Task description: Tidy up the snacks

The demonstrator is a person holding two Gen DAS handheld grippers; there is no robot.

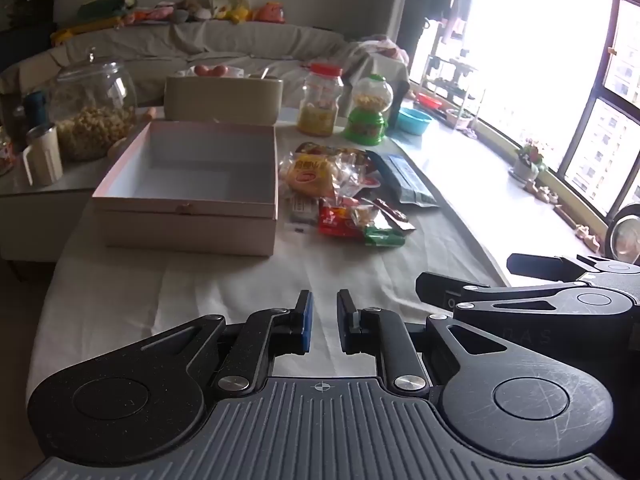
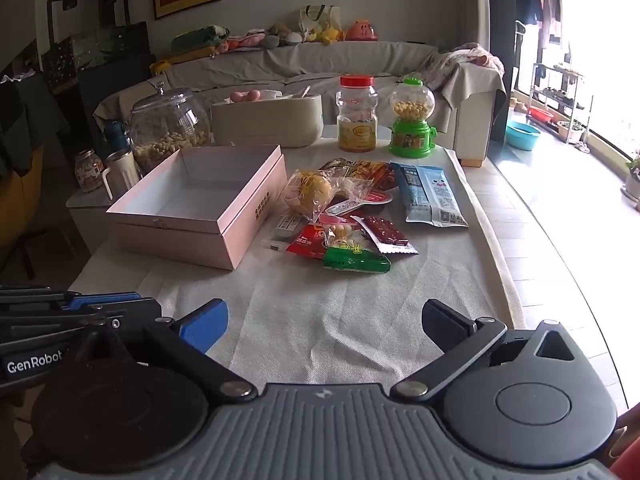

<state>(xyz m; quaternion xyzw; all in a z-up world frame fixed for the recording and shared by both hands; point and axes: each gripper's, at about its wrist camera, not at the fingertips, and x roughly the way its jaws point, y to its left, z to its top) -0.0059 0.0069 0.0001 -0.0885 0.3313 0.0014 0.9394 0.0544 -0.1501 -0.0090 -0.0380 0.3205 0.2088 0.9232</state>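
Left claw [image 1: 323, 320] base cropped below

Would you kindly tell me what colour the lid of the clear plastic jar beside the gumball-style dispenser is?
Red lid on the clear plastic jar; clearest in the right wrist view.

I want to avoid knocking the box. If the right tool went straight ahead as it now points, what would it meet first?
Probably the green snack packet at the near edge of the pile; before it only bare tablecloth shows. The pink box lies left of that line. The right tool is open; depth is uncertain.
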